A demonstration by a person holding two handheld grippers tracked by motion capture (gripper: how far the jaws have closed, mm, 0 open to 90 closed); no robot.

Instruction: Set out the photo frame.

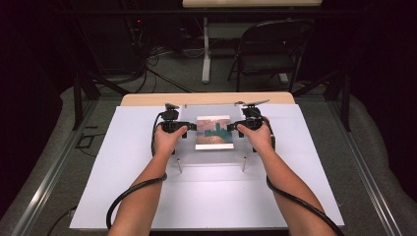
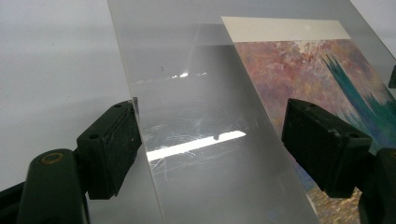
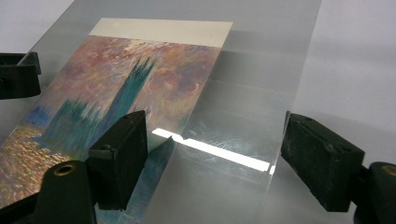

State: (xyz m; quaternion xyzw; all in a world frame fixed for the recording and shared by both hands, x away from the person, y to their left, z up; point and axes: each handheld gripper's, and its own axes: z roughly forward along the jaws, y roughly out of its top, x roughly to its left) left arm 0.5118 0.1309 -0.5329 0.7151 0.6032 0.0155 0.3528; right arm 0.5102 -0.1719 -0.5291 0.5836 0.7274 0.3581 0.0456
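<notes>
Near the middle of the high view a clear acrylic sheet (image 1: 212, 160) sits raised on short metal legs (image 1: 244, 164) above a white board (image 1: 123, 196) that covers most of the wooden table (image 1: 147, 99). A painted print (image 1: 214, 132) — pink sky, teal towers, orange water — lies at the centre of that sheet, with a plain cream strip along its far edge.

The left gripper (image 1: 189, 127) comes in from the left of centre in the high view, held in the person's left hand (image 1: 168, 139), its tip just beside the print's left edge. In the left gripper view its jaws stand wide apart: one at the lower left, by the sheet's outer edge, the other at the lower right, over the print (image 2: 299, 70). They hold nothing; the bare strip of the clear acrylic sheet (image 2: 196, 140) lies between them.

The right gripper (image 1: 234, 127) mirrors it from the right of centre, in the right hand (image 1: 257, 137), its tip at the print's right edge. In the right gripper view its jaws are likewise wide and empty — the lower-left one over the print (image 3: 116, 88), the lower-right one past the sheet's edge. Whether either gripper touches the sheet I cannot tell.

A black cable (image 1: 129, 192) trails back from each gripper toward the bottom of the frame. At the upper right stands a folding chair (image 1: 270, 46).
</notes>
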